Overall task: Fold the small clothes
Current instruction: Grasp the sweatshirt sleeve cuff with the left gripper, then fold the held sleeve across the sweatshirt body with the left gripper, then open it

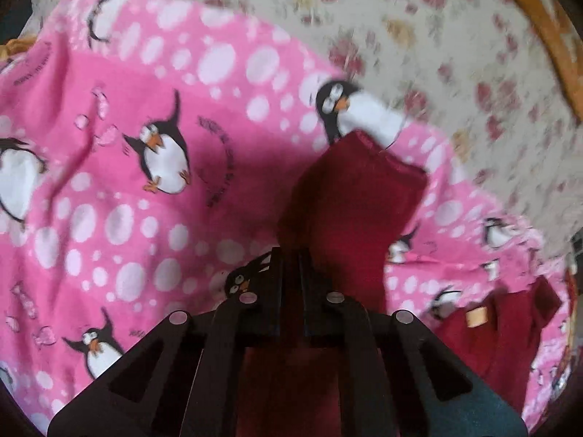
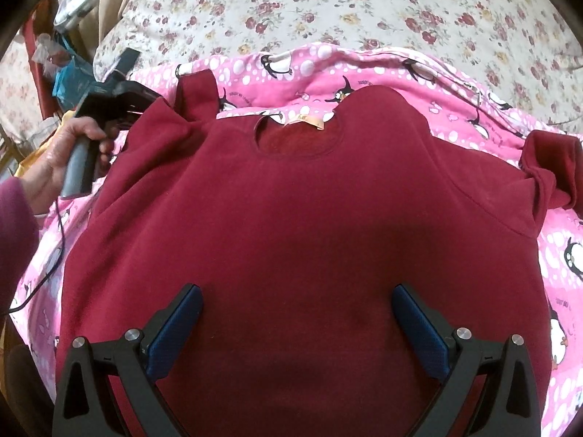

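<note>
While the flowered bedsheet [image 2: 364, 7] covers the bed, a pink penguin blanket [image 2: 455, 83] lies over it, and a maroon sweatshirt [image 2: 291, 200] is spread flat on that blanket, neck opening away from the right wrist camera. Left of the sweatshirt, a hand [image 2: 69, 153] holds the left gripper [image 1: 290, 273]; its jaws are pressed together, pinching the sweatshirt's sleeve [image 1: 357, 196]. Over the sweatshirt's lower part, the right gripper [image 2: 297, 306] hovers, jaws spread wide with nothing between them. A tan label [image 2: 304, 122] sits inside the sweatshirt's neck.
</note>
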A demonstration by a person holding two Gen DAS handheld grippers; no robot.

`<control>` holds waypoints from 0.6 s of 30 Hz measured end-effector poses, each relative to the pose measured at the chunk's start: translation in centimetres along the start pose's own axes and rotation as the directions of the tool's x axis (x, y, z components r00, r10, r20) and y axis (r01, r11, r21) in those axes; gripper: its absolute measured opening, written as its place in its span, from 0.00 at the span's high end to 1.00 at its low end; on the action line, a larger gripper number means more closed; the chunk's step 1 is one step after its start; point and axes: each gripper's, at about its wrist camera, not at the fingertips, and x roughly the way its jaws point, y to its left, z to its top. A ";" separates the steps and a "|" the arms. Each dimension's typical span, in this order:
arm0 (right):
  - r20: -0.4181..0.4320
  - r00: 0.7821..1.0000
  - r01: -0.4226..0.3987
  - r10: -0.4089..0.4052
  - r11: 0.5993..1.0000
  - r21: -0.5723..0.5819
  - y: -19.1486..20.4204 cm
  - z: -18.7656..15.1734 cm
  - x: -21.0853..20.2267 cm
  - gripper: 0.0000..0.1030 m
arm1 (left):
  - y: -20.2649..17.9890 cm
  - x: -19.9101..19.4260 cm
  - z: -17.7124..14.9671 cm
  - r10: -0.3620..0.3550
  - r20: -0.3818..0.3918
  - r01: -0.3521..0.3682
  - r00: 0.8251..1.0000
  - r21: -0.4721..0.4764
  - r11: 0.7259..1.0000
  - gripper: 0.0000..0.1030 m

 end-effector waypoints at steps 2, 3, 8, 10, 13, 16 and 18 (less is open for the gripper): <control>0.001 1.000 -0.003 0.003 1.000 0.004 -0.1 0.0 0.0 0.00 | 0.1 -1.2 -0.1 -0.008 0.019 0.008 1.000 0.009 1.000 0.97; 0.000 1.000 0.001 -0.001 1.000 0.002 -0.1 0.0 0.1 0.00 | 0.1 -1.9 -0.2 -0.020 0.030 0.019 0.999 0.014 1.000 0.97; -0.001 1.000 0.011 -0.011 1.000 -0.003 0.0 0.1 0.1 0.00 | 0.8 -3.7 -0.1 0.029 0.059 -0.028 0.998 -0.020 0.999 0.97; -0.003 1.000 0.013 -0.013 1.000 -0.003 0.1 0.1 0.0 0.00 | 1.3 -3.5 -0.3 -0.012 0.041 0.015 0.999 -0.078 0.997 0.96; 0.000 1.000 0.018 -0.018 1.000 -0.006 0.1 0.0 0.0 0.00 | 2.6 -1.8 -1.0 -0.045 -0.022 0.041 0.999 -0.146 0.988 0.96; 0.004 1.000 0.009 -0.009 1.000 0.001 0.0 0.0 0.0 0.00 | 2.2 0.3 -1.3 -0.004 -0.083 -0.006 0.997 -0.120 0.993 0.96; 0.005 1.000 0.008 -0.008 1.000 0.002 0.0 0.0 0.0 0.00 | 2.1 1.1 -1.1 -0.010 -0.095 0.000 0.995 -0.110 0.994 0.96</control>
